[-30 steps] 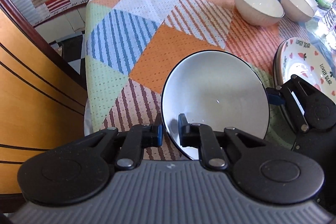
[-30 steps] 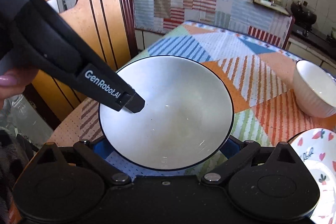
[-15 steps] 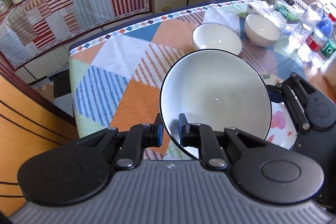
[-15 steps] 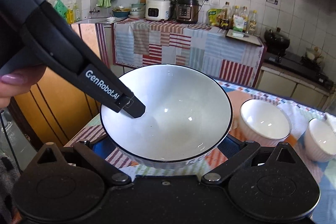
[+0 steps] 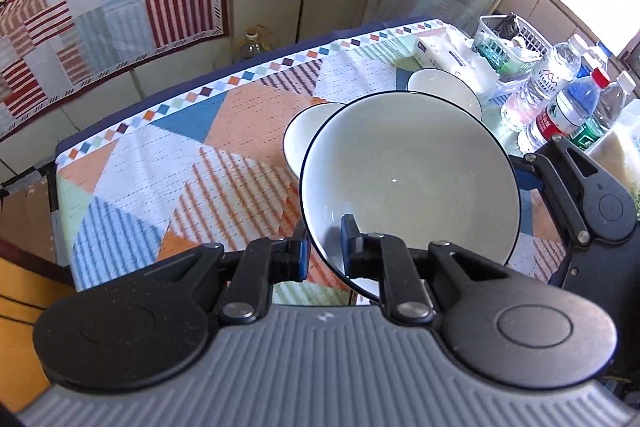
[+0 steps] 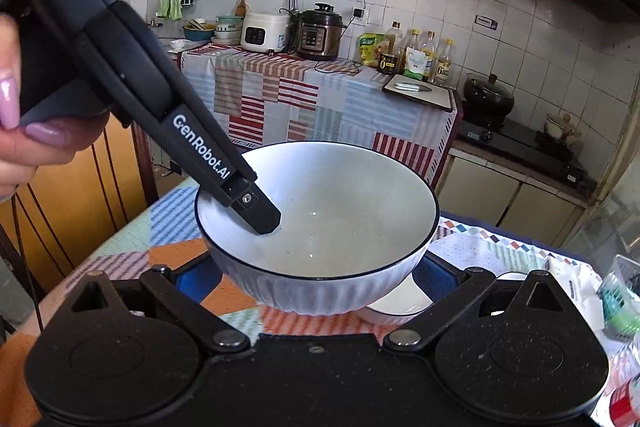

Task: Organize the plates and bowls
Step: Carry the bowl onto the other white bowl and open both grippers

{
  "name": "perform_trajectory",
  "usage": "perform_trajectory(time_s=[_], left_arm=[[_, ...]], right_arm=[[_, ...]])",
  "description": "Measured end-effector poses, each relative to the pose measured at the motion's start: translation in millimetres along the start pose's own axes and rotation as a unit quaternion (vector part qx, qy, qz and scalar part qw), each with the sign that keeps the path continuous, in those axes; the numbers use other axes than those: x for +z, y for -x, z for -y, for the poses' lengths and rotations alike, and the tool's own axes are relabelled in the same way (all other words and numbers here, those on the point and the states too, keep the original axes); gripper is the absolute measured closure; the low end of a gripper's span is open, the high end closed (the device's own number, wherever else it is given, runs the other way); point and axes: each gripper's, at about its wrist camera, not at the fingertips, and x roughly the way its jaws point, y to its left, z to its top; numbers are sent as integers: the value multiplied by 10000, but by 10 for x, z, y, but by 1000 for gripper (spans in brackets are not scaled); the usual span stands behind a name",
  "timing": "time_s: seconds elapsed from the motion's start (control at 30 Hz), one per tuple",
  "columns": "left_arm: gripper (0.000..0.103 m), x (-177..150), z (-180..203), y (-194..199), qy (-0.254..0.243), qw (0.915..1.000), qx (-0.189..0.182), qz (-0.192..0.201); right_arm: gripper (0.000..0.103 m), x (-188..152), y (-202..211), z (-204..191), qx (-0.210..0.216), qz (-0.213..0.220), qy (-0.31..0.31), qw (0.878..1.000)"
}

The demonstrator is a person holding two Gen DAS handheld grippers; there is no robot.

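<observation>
1. Large bowl: white with a dark rim line and a ribbed outer wall; it is off the table, carried between the two grippers.
2. Left gripper: narrowly closed, pinching the bowl's near rim; one finger sits inside the bowl, the other outside the wall; in the right wrist view its inner finger reaches down over the rim onto the inner surface.
3. Right gripper: jaws spread wide, one blue pad against each side of the bowl's ribbed outer wall; the bowl sits directly ahead of it between the fingers; it clamps the bowl.
4. Hand: fingers with painted nails wrap the left gripper's body, at the left edge of the right wrist view.
5. Small bowls: one lies on the table just beyond the left gripper's fingers, partly hidden behind the large bowl; a second lies farther ahead, near the table's far edge.
6. Water bottles: upright, ahead and to the right of the left gripper, beside a plastic basket.
7. Patchwork tablecloth: covers the table beneath both grippers.
</observation>
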Motion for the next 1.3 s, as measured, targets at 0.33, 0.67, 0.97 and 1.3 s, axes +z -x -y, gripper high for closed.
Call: perform_trajectory(time_s=[0.33, 0.67, 0.97, 1.3], left_arm=[[89, 406, -72, -559, 142, 9997, 0, -196], [86, 477, -17, -949, 49, 9993, 321, -167], [85, 494, -61, -1242, 113, 9977, 456, -486], [85, 487, 81, -1325, -597, 9943, 810, -362]], right_arm=[[1, 23, -402, 399, 82, -193, -357, 9991], [1, -69, -681, 684, 339, -363, -593, 9970], [1, -174, -922, 852, 727, -658, -577, 9935], [5, -278, -1022, 909, 916, -766, -426, 9919]])
